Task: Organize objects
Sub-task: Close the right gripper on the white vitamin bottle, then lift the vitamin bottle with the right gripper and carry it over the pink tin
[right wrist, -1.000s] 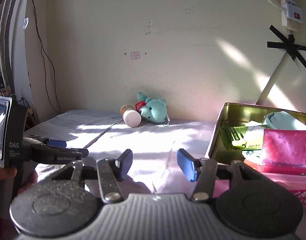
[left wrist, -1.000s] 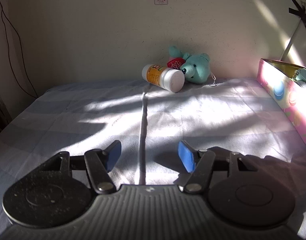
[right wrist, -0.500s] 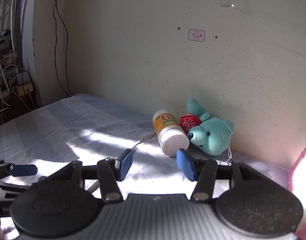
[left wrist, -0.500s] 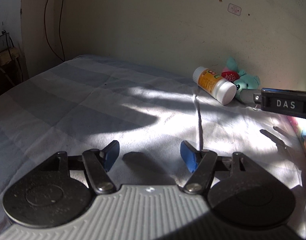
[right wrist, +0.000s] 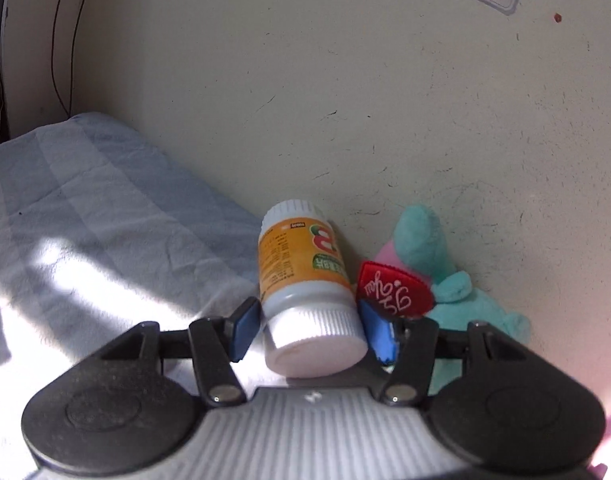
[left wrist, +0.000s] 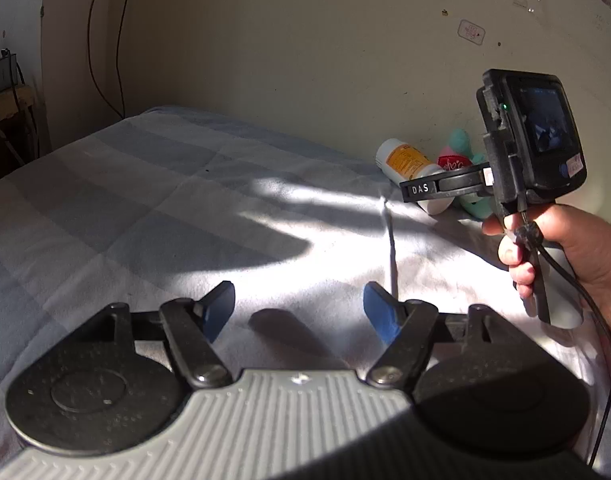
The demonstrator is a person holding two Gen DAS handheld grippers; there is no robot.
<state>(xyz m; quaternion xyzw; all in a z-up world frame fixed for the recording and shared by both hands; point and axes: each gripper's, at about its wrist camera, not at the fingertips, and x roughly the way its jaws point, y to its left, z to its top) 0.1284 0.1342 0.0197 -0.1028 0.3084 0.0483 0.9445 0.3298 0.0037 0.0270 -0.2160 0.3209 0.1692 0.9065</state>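
The right gripper (right wrist: 309, 330) has just been opening; its jaws straddle the cap end of the lying bottle (right wrist: 303, 280), contact unclear. Just right lies the teal plush (right wrist: 445, 280). The left gripper (left wrist: 299, 308), also opening, gapes empty over the bed (left wrist: 145, 208).

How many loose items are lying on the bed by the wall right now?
2. A white-capped bottle lies on its side between the open right tongs; a teal plush toy sits beside it against the wall. Anything behind them would be hidden.
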